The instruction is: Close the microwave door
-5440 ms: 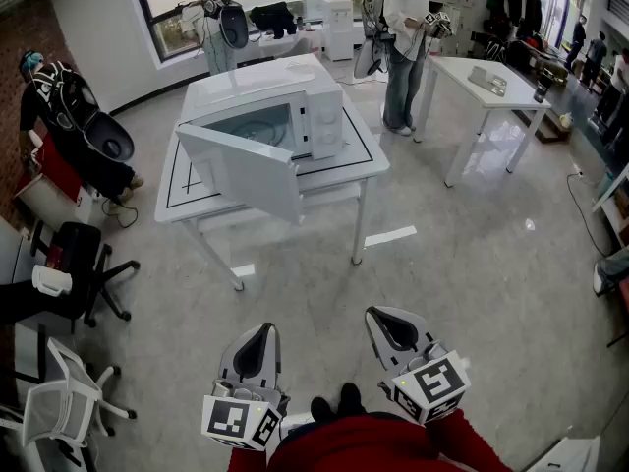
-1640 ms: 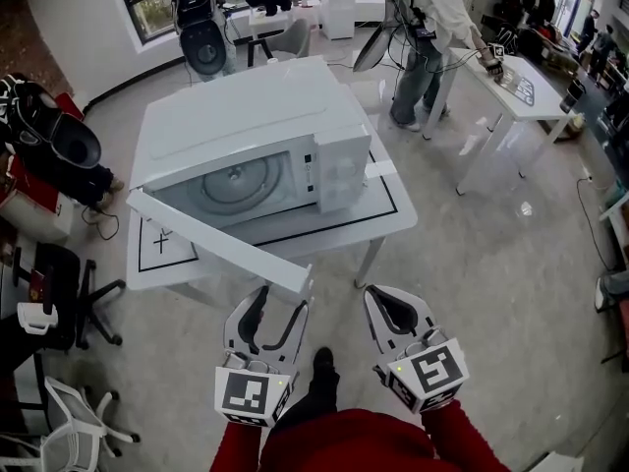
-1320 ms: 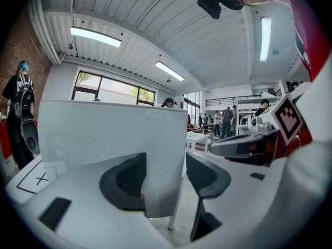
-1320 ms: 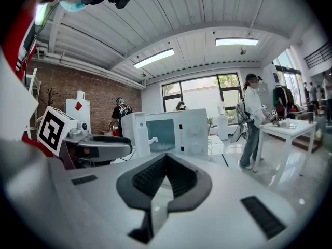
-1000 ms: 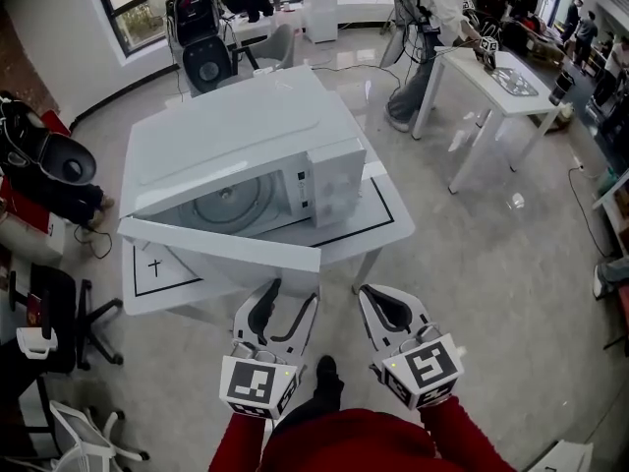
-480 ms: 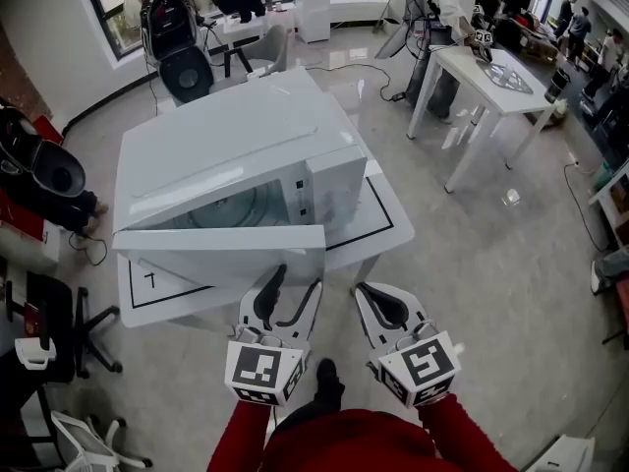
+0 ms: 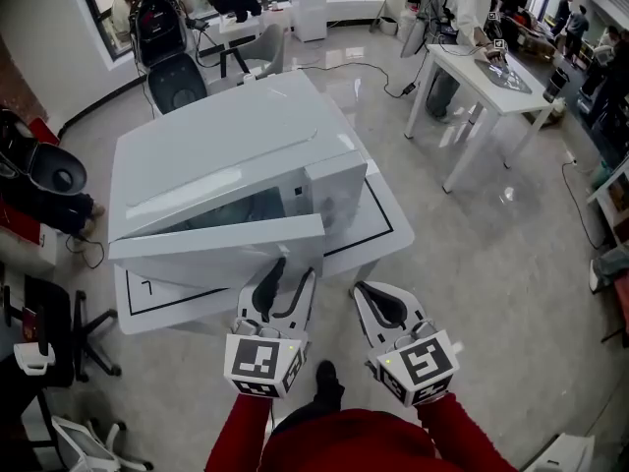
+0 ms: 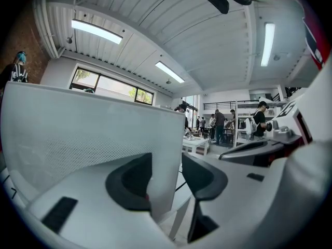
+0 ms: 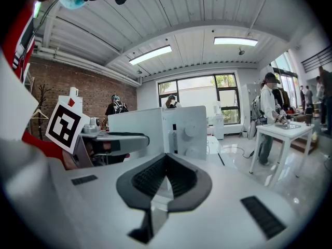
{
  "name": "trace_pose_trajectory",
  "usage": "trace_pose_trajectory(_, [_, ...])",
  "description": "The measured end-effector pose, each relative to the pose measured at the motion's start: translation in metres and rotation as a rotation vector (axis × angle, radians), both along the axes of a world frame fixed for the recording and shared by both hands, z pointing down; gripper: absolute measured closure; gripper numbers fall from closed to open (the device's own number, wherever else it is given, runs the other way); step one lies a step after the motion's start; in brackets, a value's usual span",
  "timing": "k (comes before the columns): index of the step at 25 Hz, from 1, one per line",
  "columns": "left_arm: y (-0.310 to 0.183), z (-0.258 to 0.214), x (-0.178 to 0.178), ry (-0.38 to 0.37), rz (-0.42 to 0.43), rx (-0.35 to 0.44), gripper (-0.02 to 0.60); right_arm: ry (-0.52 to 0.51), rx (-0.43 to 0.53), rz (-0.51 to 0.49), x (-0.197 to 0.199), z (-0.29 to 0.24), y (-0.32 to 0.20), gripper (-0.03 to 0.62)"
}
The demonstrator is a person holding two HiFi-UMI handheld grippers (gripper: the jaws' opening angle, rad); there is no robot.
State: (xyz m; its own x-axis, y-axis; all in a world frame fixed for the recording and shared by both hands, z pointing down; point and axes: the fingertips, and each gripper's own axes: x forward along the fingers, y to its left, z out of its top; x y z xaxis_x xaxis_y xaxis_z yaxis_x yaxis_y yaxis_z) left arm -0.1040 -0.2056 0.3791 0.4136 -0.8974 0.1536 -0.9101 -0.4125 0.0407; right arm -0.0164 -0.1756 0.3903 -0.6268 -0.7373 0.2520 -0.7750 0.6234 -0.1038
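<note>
Left hand-held gripper straddles the half-shut door to swing it home.

Head view: the microwave (image 7: 226,155) sits on the bench (image 7: 385,216) ahead of both tools. Its door (image 7: 221,249) stands partly open, with the free edge right at the tips of the left hand-held gripper (image 7: 295,268). The right hand-held gripper (image 7: 366,293) hangs beside it, clear of the door, apparently just waiting.

Left gripper view: the door (image 8: 78,134) edge stands between the jaws of the left hand-held gripper (image 8: 167,165). They have just been closing but are not clamped, as a gap shows on the right pad's side. That likely suffices for pushing.

Right gripper view: the right hand-held gripper (image 9: 165,162) is closed on nothing, with the microwave (image 9: 189,131) and door (image 9: 137,128) ahead and to its left.
</note>
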Motion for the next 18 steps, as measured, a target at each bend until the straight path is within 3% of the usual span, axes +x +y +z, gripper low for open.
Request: trace_pose_trajectory(18, [-0.034, -0.001, -0.011, 0.051, -0.036, -0.010, 0.400, 0.014, -0.024, 0.016, -0.003, 0.007, -0.013, 0.582])
